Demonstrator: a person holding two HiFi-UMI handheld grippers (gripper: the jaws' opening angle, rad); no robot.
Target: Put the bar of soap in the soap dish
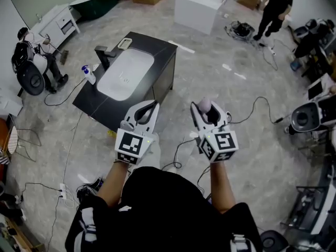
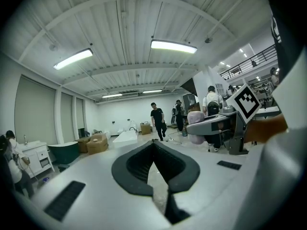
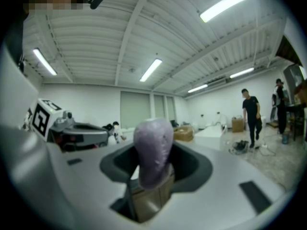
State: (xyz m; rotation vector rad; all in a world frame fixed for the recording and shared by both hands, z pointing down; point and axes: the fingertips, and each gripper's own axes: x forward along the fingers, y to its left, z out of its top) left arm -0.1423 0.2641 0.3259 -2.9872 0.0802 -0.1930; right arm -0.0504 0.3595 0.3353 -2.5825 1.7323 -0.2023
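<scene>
My right gripper [image 1: 205,108] is shut on a pale lilac bar of soap [image 1: 204,106], which stands up between the jaws and sticks out past them; the right gripper view shows the soap [image 3: 153,147] close up. My left gripper [image 1: 150,109] is shut with nothing in it, its black pads meeting at the tips [image 2: 154,145]. Both are held above the floor, short of a black vanity counter [image 1: 163,49] with a white basin [image 1: 126,73]. A small white slotted soap dish [image 1: 124,43] lies on the counter's far side, beside a black faucet [image 1: 105,54].
A pump bottle with a blue top [image 1: 89,75] stands at the counter's left edge. Cables [image 1: 181,156] trail over the floor. A person in black [image 1: 273,9] walks at top right near a white bathtub [image 1: 202,4]. Another person [image 1: 37,62] sits at the left.
</scene>
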